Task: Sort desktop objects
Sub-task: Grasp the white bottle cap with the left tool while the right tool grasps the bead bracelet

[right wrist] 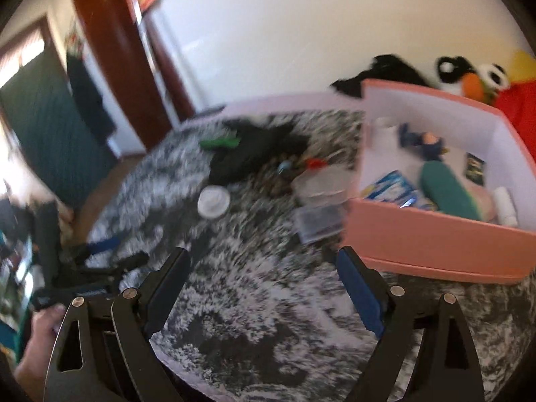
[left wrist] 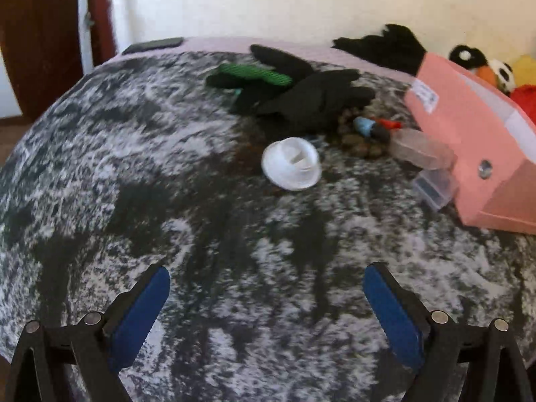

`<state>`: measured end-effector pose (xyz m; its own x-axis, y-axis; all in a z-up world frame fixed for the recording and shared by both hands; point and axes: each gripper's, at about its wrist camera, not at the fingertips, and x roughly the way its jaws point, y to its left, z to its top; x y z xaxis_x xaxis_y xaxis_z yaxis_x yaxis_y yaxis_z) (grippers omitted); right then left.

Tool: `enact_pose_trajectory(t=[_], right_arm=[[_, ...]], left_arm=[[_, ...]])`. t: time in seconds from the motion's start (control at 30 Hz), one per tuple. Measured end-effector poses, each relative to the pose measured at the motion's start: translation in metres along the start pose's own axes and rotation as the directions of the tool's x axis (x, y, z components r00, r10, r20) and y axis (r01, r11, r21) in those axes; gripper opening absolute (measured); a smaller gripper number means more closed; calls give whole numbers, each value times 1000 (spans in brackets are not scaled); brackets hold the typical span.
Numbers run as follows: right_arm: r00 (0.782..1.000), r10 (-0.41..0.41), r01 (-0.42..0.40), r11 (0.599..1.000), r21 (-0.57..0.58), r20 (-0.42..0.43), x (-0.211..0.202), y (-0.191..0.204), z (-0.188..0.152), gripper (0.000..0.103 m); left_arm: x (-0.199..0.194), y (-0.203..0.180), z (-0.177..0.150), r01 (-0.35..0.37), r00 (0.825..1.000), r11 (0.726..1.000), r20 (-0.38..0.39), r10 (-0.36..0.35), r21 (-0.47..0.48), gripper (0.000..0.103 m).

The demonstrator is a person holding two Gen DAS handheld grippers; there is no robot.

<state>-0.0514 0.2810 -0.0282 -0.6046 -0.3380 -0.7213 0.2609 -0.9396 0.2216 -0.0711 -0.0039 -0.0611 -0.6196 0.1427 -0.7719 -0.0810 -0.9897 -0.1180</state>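
A pink box (left wrist: 475, 140) stands at the table's right; the right wrist view shows its inside (right wrist: 435, 234) holding several items, among them a green case and a small figure. Left of it lie a white round lid (left wrist: 290, 163) (right wrist: 213, 201), clear plastic containers (left wrist: 422, 149) (right wrist: 318, 186), a small clear case (left wrist: 435, 187) (right wrist: 316, 222), black gloves with a green band (left wrist: 301, 90) (right wrist: 254, 147), brown beads and a red-and-blue trinket (left wrist: 375, 127). My left gripper (left wrist: 266, 278) is open and empty, well short of the lid. My right gripper (right wrist: 263, 264) is open and empty, near the box's front corner.
The table (left wrist: 167, 167) has a mottled grey-black cloth. Plush toys (left wrist: 495, 70) and a black cloth sit behind the box by the white wall. A dark phone (left wrist: 154, 45) lies at the far left edge. The left gripper (right wrist: 100, 258) and a hand show in the right wrist view.
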Motion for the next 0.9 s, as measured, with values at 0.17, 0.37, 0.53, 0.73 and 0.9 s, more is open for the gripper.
enact_pose_trajectory(t=[0.17, 0.37, 0.53, 0.73, 0.9], right_arm=[[997, -26, 21, 997, -74, -71, 57, 31, 12, 91], [995, -12, 13, 1000, 6, -101, 108, 11, 48, 90], [988, 11, -4, 999, 47, -154, 162, -6, 78, 73], [983, -43, 30, 997, -75, -177, 217, 5, 97, 59], [969, -128, 96, 984, -152, -212, 263, 7, 99, 53]], left_arm=[[31, -2, 12, 44, 999, 999, -4, -44, -24, 97], [85, -16, 37, 74, 997, 996, -23, -75, -46, 97], [127, -20, 55, 81, 996, 993, -33, -84, -82, 97], [153, -24, 70, 55, 998, 997, 10, -55, -55, 97], [166, -26, 79, 26, 1000, 1000, 10, -26, -14, 91]])
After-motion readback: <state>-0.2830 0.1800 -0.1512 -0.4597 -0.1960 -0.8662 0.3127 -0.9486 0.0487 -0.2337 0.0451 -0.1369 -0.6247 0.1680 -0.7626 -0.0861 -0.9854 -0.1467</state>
